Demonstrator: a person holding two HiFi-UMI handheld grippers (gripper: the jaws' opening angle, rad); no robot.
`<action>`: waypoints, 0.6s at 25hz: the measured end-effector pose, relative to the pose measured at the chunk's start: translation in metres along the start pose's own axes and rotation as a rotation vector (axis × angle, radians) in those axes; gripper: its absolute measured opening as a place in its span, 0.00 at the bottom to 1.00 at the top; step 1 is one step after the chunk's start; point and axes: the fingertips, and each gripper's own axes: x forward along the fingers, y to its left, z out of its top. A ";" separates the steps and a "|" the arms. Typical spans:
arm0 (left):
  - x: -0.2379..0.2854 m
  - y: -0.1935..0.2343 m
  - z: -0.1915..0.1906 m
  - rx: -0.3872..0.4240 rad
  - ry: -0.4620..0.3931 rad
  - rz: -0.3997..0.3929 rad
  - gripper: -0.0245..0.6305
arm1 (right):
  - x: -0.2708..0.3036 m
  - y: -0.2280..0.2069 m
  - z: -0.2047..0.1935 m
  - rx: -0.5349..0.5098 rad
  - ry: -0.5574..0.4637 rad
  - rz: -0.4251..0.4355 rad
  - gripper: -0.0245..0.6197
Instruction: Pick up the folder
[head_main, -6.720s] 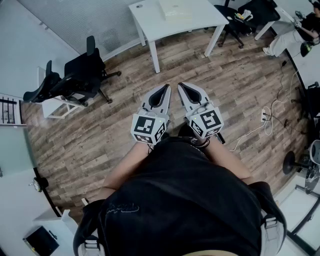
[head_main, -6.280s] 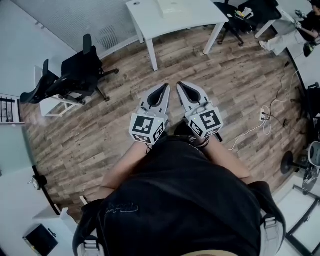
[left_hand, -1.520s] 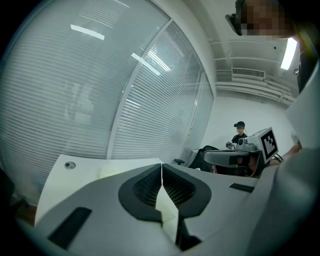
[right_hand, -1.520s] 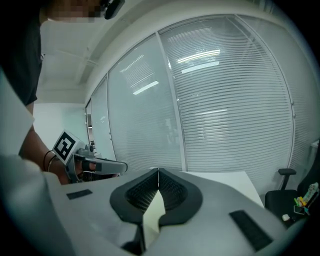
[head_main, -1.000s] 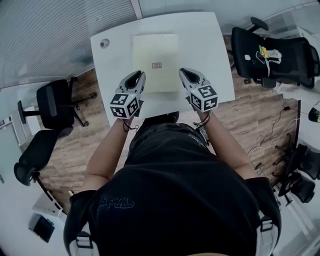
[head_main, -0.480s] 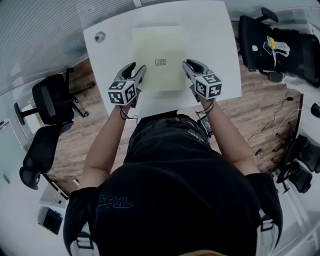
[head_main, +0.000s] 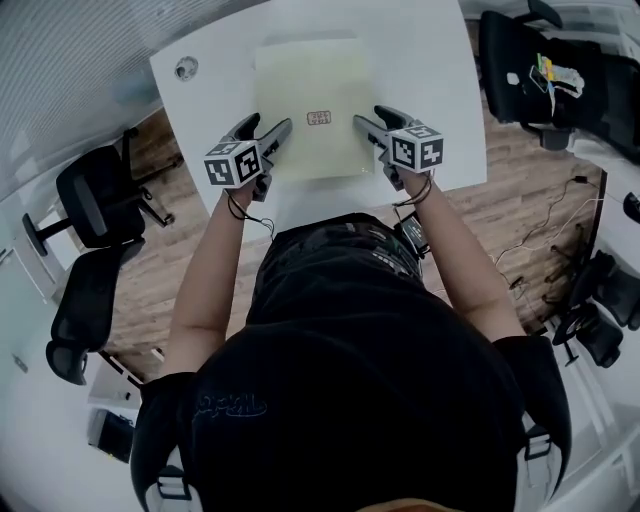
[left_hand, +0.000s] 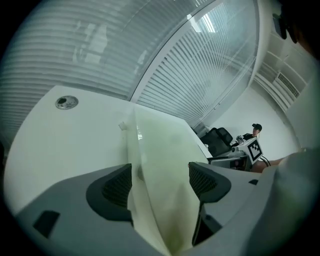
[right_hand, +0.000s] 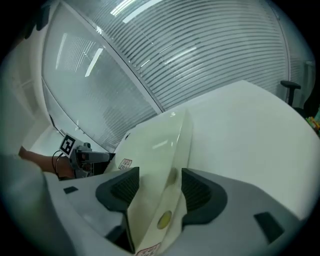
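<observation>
A: One white desk (head_main: 425, 75) is carrying the folder (head_main: 310, 95), lying flat at its middle.
B: Pair, left gripper (head_main: 268, 130) and right gripper (head_main: 372, 118): jaws have just been opening, standing released, each straddling a folder edge. Risk: a shallow bite is inviting slip or sagging on lifting.

Folder (head_main: 312, 90) label (head_main: 319, 118): print too small for me to read.
Folder's near end: runs off the bottom edge in both gripper views, between my jaws, which have just been opening.
Folder's left edge: partly covered by my left gripper (head_main: 266, 124) in the head view.
Folder's right edge: partly covered by my right gripper (head_main: 370, 116).
Table (head_main: 430, 80) beyond the folder: cut off at the top.
Chair (head_main: 590, 100) right of the folder: coloured bits (head_main: 546, 72) too small to name.
Person (left_hand: 256, 128) beyond the folder: too small to make out.
</observation>
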 end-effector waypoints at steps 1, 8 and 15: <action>0.002 0.001 -0.003 -0.012 0.011 -0.009 0.59 | 0.002 -0.001 -0.003 0.011 0.017 0.010 0.44; 0.017 0.009 -0.009 -0.055 0.056 -0.046 0.59 | 0.014 -0.007 -0.007 0.061 0.062 0.109 0.51; 0.021 0.014 -0.015 -0.094 0.062 -0.086 0.60 | 0.021 -0.006 -0.011 0.121 0.078 0.245 0.54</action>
